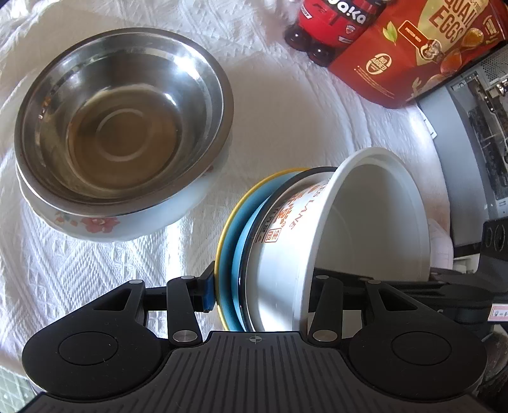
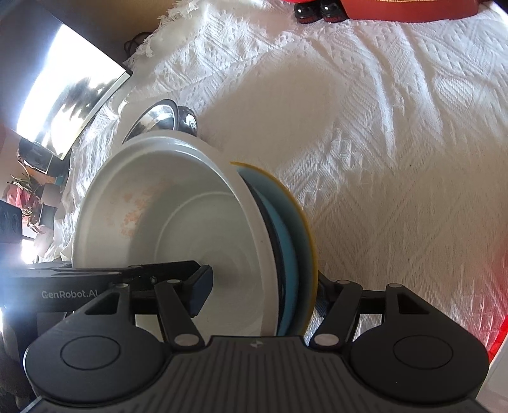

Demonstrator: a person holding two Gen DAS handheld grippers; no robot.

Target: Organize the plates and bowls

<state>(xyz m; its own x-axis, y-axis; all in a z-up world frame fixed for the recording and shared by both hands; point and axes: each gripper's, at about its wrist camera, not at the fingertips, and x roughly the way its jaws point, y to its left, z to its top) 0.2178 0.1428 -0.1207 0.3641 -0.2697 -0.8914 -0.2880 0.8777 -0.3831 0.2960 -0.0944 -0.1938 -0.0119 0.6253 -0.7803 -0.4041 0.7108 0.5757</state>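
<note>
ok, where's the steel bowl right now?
Left wrist view, upper left: the steel bowl sits nested in a floral bowl on the white cloth, left of the held stack.

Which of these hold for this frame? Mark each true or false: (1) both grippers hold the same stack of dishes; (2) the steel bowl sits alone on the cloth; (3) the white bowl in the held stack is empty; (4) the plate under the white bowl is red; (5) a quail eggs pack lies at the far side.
1. True: left gripper and right gripper both clamp the stack of white bowl and blue plate.
2. False: the steel bowl is nested in a floral bowl.
3. True.
4. False: it is blue with a yellow rim.
5. True: the quail eggs pack lies beside a red bottle.
</note>
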